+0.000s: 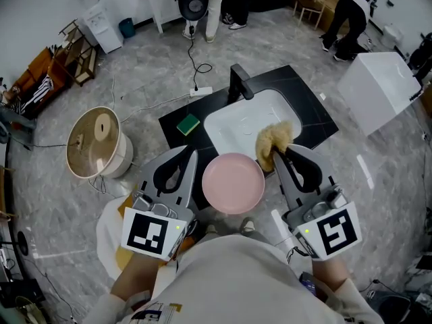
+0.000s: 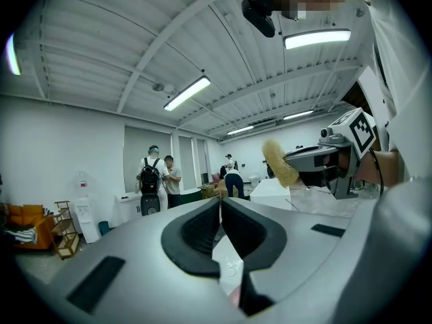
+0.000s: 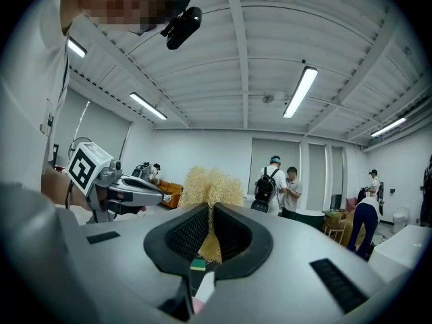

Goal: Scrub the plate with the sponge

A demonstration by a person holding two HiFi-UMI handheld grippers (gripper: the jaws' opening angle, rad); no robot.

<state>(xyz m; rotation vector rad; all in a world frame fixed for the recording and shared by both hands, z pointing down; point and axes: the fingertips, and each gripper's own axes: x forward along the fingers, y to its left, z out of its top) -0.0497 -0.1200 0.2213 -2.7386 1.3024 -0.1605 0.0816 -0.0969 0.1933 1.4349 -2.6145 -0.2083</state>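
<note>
pink plate [image 1: 233, 182] is hanging over the near edge of the sink [image 1: 236, 123], with the left gripper [image 1: 194, 155] pressing shut on its left rim, so far as can be judged. the right gripper [image 1: 277, 152] is pinching the yellow sponge [image 1: 273, 140], which is sitting just beside the plate's far right rim. scrubbing is calling for a short sweep leftward onto the face. count: one plate, two sponges, the green sponge [image 1: 188, 124] lying apart on the counter [image 1: 310, 113].
</note>
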